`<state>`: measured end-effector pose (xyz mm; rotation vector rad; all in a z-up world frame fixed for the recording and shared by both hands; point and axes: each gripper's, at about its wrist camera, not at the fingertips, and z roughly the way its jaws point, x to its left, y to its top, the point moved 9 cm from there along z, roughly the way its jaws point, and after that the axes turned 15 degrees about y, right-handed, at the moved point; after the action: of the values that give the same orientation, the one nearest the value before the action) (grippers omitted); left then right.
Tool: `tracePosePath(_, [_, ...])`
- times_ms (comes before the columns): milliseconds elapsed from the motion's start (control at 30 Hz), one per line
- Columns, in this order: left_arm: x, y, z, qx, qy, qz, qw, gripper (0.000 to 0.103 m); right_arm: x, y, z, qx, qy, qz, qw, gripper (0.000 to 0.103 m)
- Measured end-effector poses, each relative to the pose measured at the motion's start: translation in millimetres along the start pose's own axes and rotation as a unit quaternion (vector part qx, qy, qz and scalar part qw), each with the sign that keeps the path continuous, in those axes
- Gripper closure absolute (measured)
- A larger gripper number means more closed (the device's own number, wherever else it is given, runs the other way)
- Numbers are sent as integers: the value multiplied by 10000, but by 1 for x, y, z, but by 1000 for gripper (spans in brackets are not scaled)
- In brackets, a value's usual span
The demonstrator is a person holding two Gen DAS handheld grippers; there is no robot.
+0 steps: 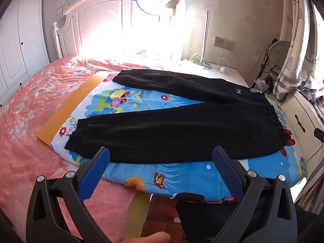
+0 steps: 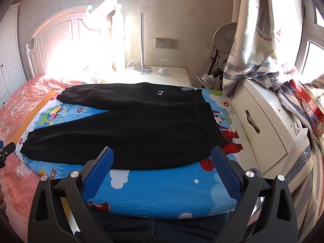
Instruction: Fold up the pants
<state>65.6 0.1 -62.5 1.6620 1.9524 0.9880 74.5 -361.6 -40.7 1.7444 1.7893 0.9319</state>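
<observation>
Black pants (image 1: 178, 129) lie spread flat on a blue cartoon-print sheet (image 1: 182, 178), waistband at the right, both cuffed legs running left with a gap between them. My left gripper (image 1: 161, 156) hovers open over the near edge of the near leg, nothing between its blue pads. In the right wrist view the same pants (image 2: 125, 133) fill the middle. My right gripper (image 2: 162, 157) is open near the waistband end, its pads apart and empty. The tip of the other gripper (image 2: 6, 149) shows at the left edge.
The blue sheet lies on an orange board (image 1: 66, 109) atop a bed with a pink floral cover (image 1: 24, 105). A white nightstand (image 2: 166, 77) with cables stands behind. A white cabinet (image 2: 261, 129), curtain (image 2: 255, 40) and desk lamp (image 2: 224, 34) crowd the right side.
</observation>
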Motion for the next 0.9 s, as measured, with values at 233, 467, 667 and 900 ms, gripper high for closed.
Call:
tracePosePath(233, [0, 0, 0, 12, 3, 2, 10000, 2, 1, 0, 1, -19, 22, -6, 10000, 9])
tracePosePath(467, [-1, 0, 0, -8, 14, -5, 10000, 2, 0, -2, 1, -6, 29, 14, 10000, 9])
tracePosePath(667, [-6, -2, -2, -6, -1, 46, 10000, 2, -1, -3, 4, 3, 49, 26, 10000, 9])
tracePosePath(900, [-7, -2, -3, -15, 10, 64, 10000, 2, 0, -8, 4, 33, 59, 51, 10000, 9])
